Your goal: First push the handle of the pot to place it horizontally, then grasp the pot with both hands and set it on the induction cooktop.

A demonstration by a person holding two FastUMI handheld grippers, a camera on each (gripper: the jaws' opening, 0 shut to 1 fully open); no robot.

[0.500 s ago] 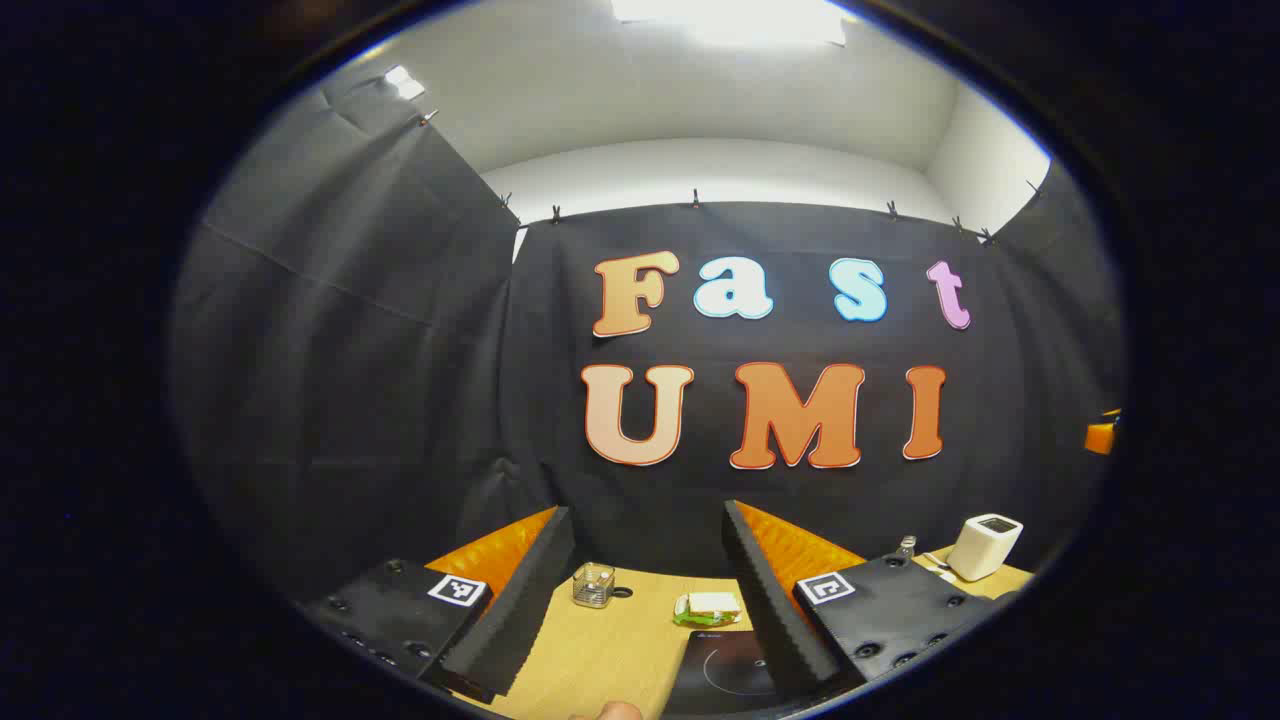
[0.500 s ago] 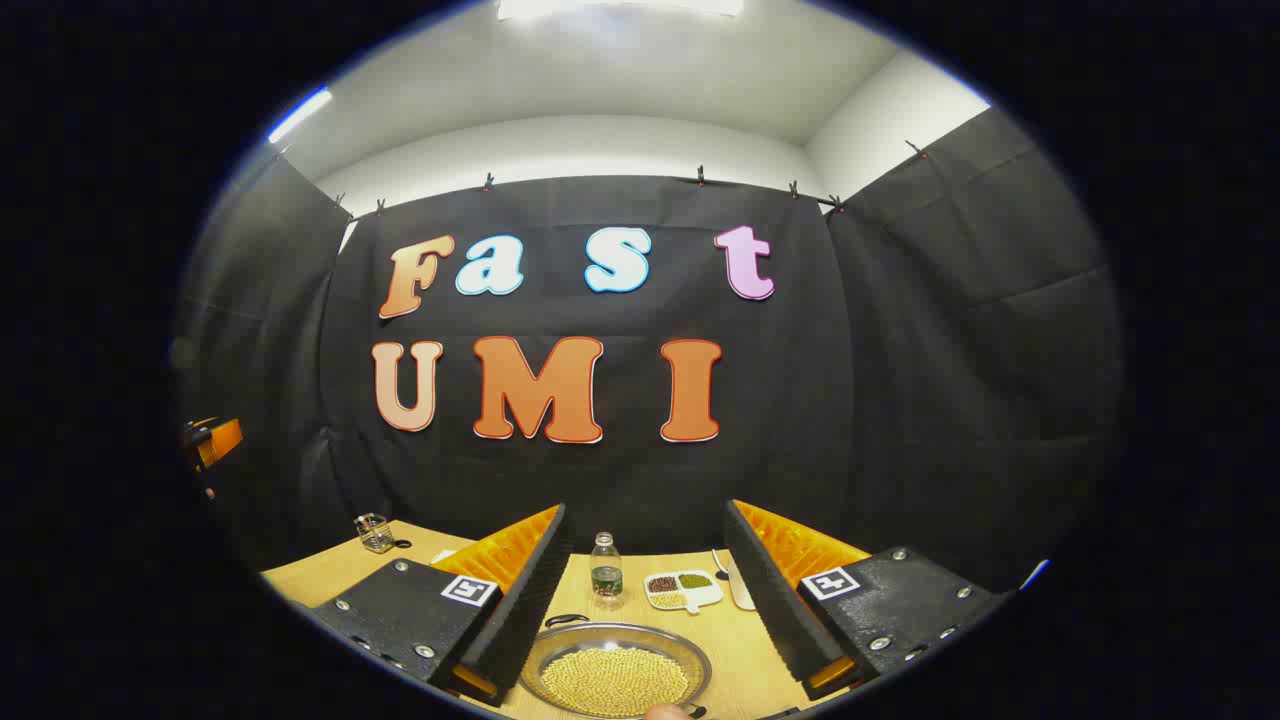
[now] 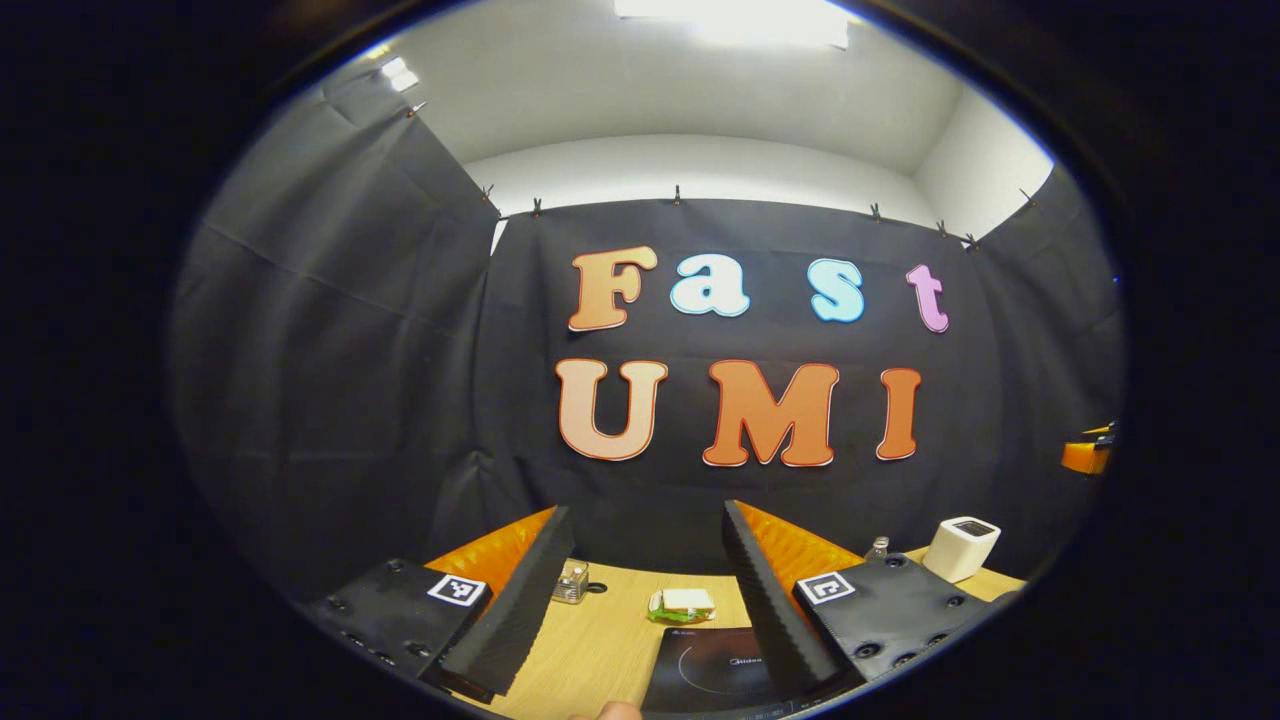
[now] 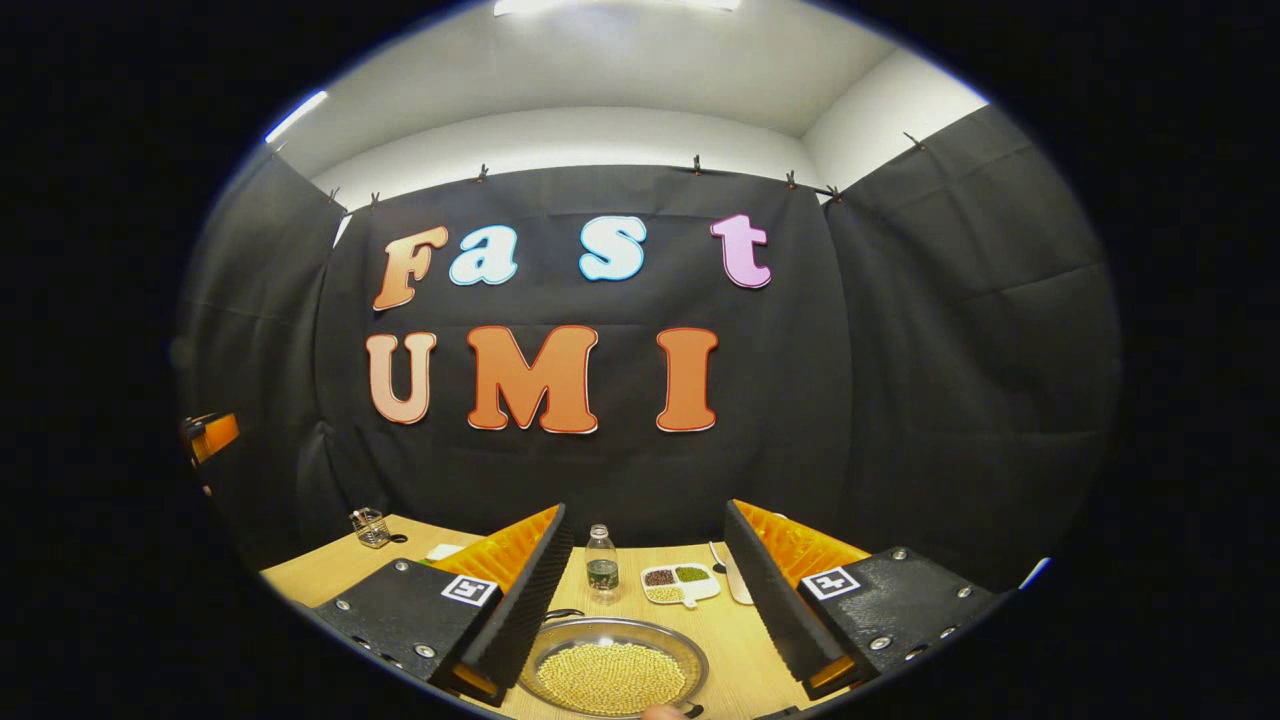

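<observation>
A shallow metal pot (image 4: 612, 675) full of yellow beans sits on the wooden table just below and ahead of my right gripper (image 4: 645, 517), between its fingers in the right gripper view. A black handle (image 4: 563, 614) pokes out at the pot's far left rim. The right gripper is open and holds nothing. In the left gripper view the black induction cooktop (image 3: 715, 668) lies on the table under the right finger of my left gripper (image 3: 645, 520), which is open with nothing in it.
Beyond the pot stand a small bottle (image 4: 601, 563), a divided dish (image 4: 680, 584) and a white spoon (image 4: 735, 580). A glass cup (image 3: 571, 582), a wrapped sandwich (image 3: 682, 604) and a white box (image 3: 960, 548) sit behind the cooktop.
The left gripper has swung slightly right, so more of the cooktop shows. The right gripper has tipped down a little over the pot. Both stay open.
</observation>
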